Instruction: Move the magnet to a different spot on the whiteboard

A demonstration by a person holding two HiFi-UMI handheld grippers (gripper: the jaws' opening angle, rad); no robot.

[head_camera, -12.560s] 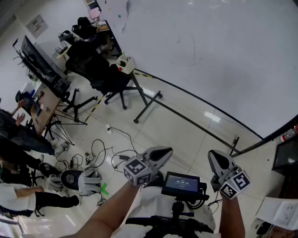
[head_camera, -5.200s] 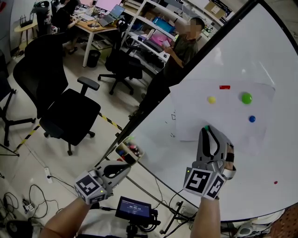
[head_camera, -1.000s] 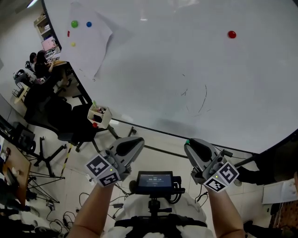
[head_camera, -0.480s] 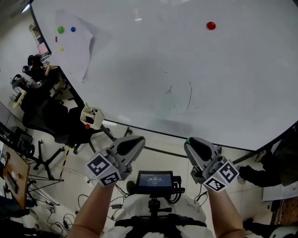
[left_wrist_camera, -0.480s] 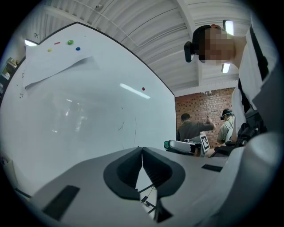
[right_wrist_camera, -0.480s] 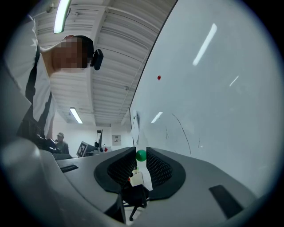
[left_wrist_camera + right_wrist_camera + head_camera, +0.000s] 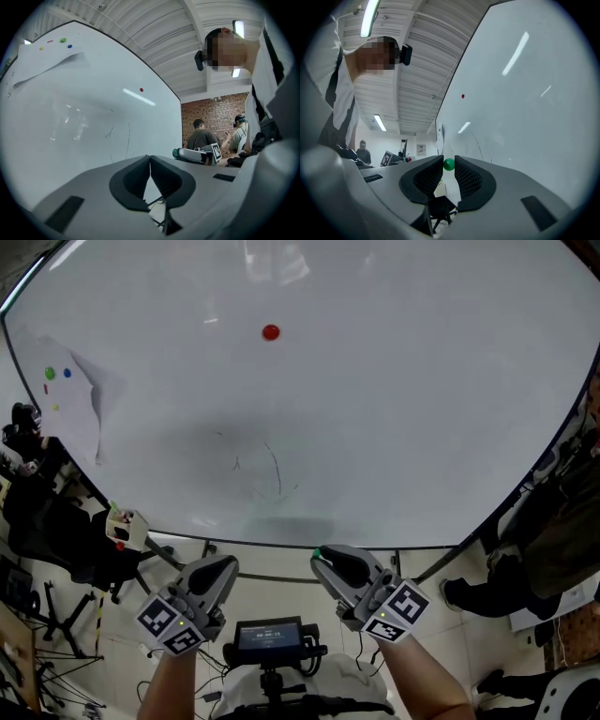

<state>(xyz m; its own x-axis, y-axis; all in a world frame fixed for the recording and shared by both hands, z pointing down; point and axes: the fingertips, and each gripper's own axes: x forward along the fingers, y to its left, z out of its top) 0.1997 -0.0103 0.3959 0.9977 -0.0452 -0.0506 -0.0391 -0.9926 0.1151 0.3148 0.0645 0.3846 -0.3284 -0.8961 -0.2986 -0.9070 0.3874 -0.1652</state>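
Observation:
A big whiteboard fills the head view. A red magnet sticks high on it. My right gripper is below the board's lower edge, shut on a small green magnet held at the jaw tips; the magnet shows as a green dot in the head view. In the right gripper view the right gripper points along the board, with the red magnet far ahead. My left gripper is beside it, shut and empty; the left gripper has its pads touching.
A paper sheet hangs at the board's far left with green and blue magnets on it. A pen tray hangs at the lower left. Office chairs are on the left. A person is on the right.
The view has swung along the board: the paper sheet now lies at the far left and the red magnet has shifted left. Both grippers sit lower and more left in the head view.

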